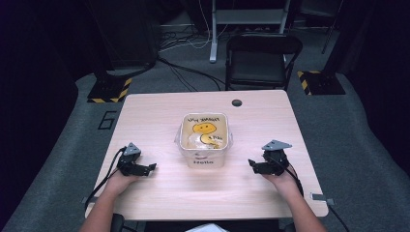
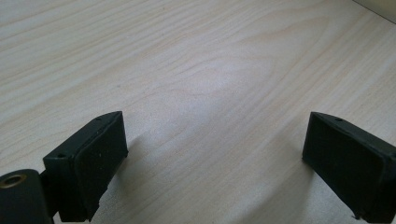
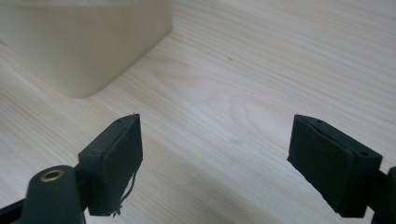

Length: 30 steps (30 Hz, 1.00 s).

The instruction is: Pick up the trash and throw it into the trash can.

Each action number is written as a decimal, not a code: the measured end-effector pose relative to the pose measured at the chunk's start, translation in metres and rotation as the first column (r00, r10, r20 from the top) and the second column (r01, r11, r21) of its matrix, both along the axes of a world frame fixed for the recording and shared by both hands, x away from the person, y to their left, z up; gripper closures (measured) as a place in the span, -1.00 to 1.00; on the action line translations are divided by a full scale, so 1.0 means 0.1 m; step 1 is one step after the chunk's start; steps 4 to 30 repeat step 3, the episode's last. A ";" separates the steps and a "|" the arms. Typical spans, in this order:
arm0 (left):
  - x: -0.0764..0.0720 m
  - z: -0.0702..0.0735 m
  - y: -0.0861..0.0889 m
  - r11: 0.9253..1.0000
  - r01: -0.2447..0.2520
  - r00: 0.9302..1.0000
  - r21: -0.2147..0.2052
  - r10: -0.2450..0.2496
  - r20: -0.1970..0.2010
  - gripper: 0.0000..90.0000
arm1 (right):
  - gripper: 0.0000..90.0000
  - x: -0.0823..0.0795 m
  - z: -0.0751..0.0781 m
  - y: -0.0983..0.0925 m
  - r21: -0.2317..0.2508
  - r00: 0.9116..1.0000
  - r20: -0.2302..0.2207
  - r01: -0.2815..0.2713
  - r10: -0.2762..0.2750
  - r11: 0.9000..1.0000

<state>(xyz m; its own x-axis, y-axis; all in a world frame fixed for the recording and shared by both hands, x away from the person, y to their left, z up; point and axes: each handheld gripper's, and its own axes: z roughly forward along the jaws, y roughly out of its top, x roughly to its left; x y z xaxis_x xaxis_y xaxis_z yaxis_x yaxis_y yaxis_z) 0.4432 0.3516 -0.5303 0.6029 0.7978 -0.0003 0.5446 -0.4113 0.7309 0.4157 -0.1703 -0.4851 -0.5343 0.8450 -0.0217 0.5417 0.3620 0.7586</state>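
While both rest on the bench, left hand-held gripper and right hand-held gripper gape apart, flanking the white tub.

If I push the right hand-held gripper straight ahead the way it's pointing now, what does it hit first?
Probably the white tub. The right hand-held gripper, jaws open, points toward it across bare table. The tub sits left of its centre line, so the left jaw would likely meet its corner first; depth is unclear.

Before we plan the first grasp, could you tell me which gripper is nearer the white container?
Right, narrowly. The right gripper sits just right of the white container; the left gripper rests slightly farther off on its left.
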 end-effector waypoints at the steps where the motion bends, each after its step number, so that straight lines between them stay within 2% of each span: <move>1: 0.00 0.00 0.00 1.000 0.000 1.000 0.000 0.000 0.000 -0.87 | -0.67 0.00 -0.02 -0.02 -0.002 1.000 0.000 0.008 -0.008 1.000; 3: 0.00 0.00 0.00 1.000 0.000 1.000 0.000 0.000 0.000 -0.87 | -0.70 0.00 -0.05 -0.05 -0.021 0.999 0.010 0.039 -0.039 0.999; 30: 0.00 0.00 0.00 1.000 0.000 1.000 0.000 0.000 0.000 -0.87 | -0.70 0.00 -0.05 -0.05 -0.021 0.999 0.010 0.039 -0.039 0.999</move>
